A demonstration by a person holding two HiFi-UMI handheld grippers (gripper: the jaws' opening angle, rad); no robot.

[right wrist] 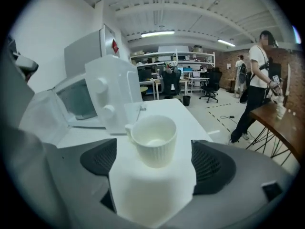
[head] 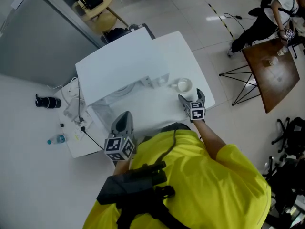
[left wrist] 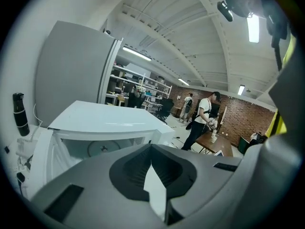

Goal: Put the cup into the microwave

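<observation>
Because the white ribbed cup (right wrist: 153, 140) looks like ceramic, I judge it stiff, rather light, breakable and a little slippery on its glaze. It stands upright on the white table (head: 157, 111) near the open microwave (head: 119, 73), just ahead of the right gripper (head: 191, 96), whose jaws are wide apart and touch nothing. I would clamp across the ribbed wall, below the rim, away from the handle. The left gripper (head: 125, 117) seems pressed together, empty.
</observation>
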